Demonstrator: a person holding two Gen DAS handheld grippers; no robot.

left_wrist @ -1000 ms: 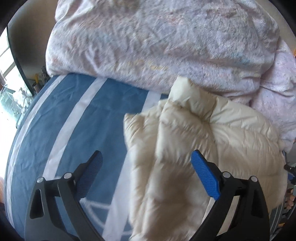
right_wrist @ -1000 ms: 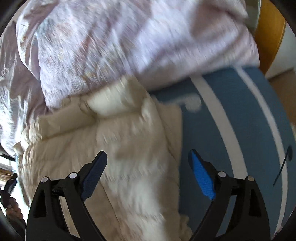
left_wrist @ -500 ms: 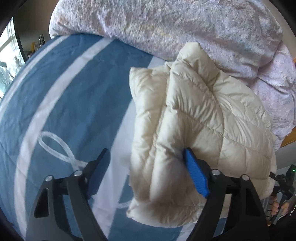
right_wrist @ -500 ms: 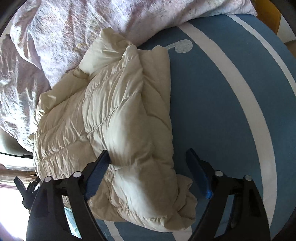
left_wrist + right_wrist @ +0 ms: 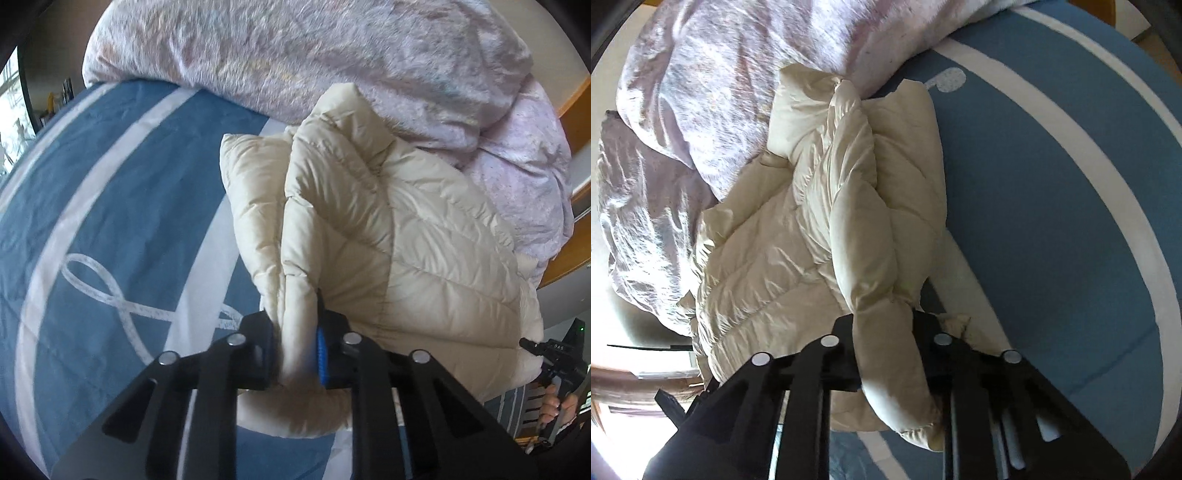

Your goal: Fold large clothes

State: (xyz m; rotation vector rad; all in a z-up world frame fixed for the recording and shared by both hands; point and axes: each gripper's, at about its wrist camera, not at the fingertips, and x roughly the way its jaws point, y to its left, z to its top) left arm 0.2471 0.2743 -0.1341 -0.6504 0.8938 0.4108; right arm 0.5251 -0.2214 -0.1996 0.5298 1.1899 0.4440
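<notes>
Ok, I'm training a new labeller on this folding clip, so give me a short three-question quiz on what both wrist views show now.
1. True or false: the left gripper is clamped on a fold of the cream puffer jacket.
2. What does the jacket lie on? A) a wooden floor B) a blue bedcover with white stripes C) a grey sofa
3. Fill in: behind the jacket lies a crumpled pale pink ____.

Key
1. True; the right gripper also pinches the jacket.
2. B, the bedcover.
3. duvet.
</notes>
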